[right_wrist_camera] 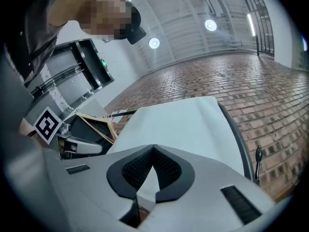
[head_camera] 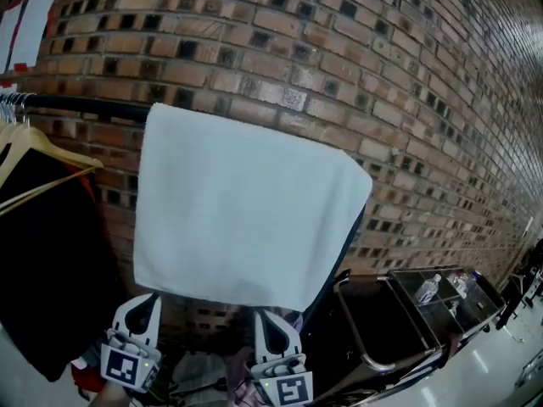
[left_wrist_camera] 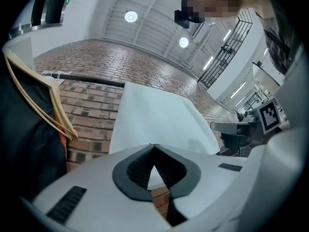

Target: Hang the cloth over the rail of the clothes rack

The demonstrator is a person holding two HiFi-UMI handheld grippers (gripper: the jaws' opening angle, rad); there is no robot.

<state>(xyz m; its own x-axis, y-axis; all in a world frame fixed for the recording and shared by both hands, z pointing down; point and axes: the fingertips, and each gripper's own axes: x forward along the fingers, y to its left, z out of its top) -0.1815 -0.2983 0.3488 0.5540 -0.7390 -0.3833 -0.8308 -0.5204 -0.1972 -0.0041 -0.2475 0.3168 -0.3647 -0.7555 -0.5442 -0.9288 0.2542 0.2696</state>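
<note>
Cloth [head_camera: 246, 210] is draped over the rail [head_camera: 85, 106], right of the hangers [head_camera: 42, 155]. Left gripper [head_camera: 146, 299] and right gripper [head_camera: 268, 316] are both closed, apparently pinching its bottom hem. Risk: a downward or uneven tug drags the cloth off the rail.

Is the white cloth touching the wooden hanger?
Apart: the head view shows bare brick wall between the cloth and the wooden hanger.
</note>
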